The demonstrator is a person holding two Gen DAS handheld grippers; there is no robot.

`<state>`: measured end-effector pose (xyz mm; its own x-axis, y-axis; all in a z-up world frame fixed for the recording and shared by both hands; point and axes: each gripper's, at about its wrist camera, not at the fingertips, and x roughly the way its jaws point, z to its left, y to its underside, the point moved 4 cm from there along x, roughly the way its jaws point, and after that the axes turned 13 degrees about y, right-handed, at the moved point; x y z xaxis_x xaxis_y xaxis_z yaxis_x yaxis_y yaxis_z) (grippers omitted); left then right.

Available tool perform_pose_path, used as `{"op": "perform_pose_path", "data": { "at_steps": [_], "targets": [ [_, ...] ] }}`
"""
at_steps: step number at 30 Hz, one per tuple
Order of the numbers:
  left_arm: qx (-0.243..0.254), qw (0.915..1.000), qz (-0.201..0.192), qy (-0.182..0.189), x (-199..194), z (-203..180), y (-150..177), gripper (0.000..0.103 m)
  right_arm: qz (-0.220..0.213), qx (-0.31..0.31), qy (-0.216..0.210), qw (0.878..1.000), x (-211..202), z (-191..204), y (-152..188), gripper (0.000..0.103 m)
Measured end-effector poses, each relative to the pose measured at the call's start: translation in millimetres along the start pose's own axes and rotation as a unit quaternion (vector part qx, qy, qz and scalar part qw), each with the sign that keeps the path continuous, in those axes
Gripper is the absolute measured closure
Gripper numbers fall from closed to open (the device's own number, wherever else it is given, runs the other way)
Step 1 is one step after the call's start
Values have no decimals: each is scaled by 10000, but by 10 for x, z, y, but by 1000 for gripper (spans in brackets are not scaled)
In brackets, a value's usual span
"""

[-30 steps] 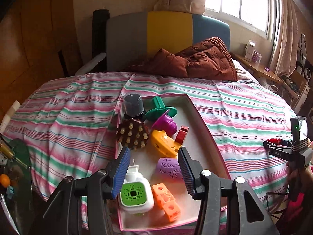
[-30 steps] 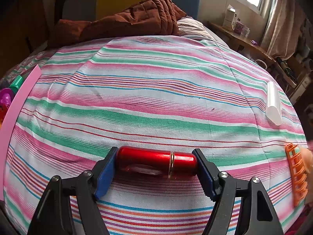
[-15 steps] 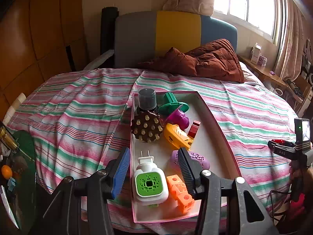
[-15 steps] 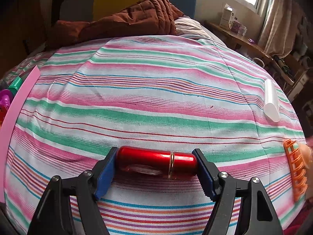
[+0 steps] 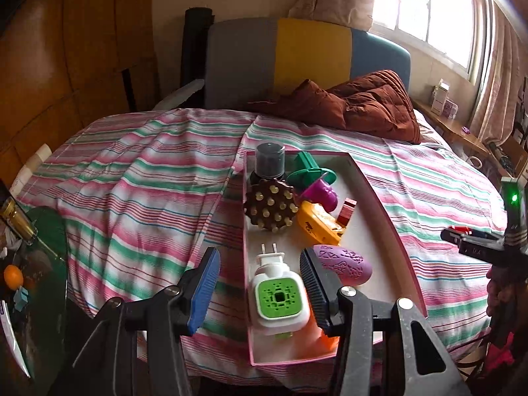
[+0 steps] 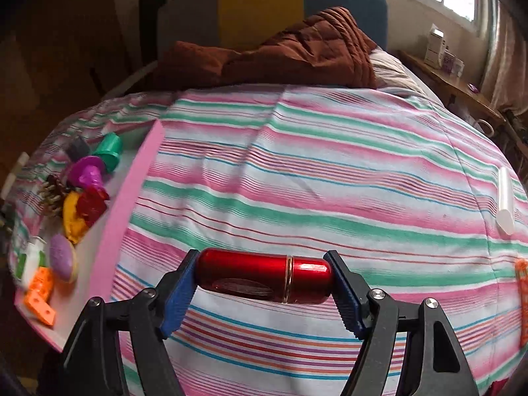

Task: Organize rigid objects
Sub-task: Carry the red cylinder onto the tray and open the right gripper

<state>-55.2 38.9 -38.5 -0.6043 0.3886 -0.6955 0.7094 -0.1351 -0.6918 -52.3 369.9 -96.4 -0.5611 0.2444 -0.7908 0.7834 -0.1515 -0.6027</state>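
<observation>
The right tool (image 6: 264,283) is clamped end to end on a red metal cylinder (image 6: 264,279), its pads pressing each end, above the striped bedspread (image 6: 313,181). At nine o'clock in that view sits the pink-rimmed tray (image 6: 132,204) of toys. A white tube (image 6: 505,201) lies at three o'clock on the bed, well apart.

The left tool (image 5: 259,288) stands partly open and holds nothing; its jaws hang over the tray's near end, framing a white plug-in device with a green face (image 5: 279,297). A purple patterned piece (image 5: 343,264) lies at its two o'clock; whether it touches the pad is hard to judge.
</observation>
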Motion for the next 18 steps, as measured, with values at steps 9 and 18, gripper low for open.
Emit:
{"op": "perform_pose_path", "data": {
  "at_steps": [9,18],
  "targets": [
    [-142,9999,13,-53,-42,157,52,51,-456,-814,-945,9911,-344,1072,-300,28],
    [-319,9992,-39,-225,-107,319,84,49,-215,-1238,-1118,9857,-125,1640,-355,28]
  ]
}}
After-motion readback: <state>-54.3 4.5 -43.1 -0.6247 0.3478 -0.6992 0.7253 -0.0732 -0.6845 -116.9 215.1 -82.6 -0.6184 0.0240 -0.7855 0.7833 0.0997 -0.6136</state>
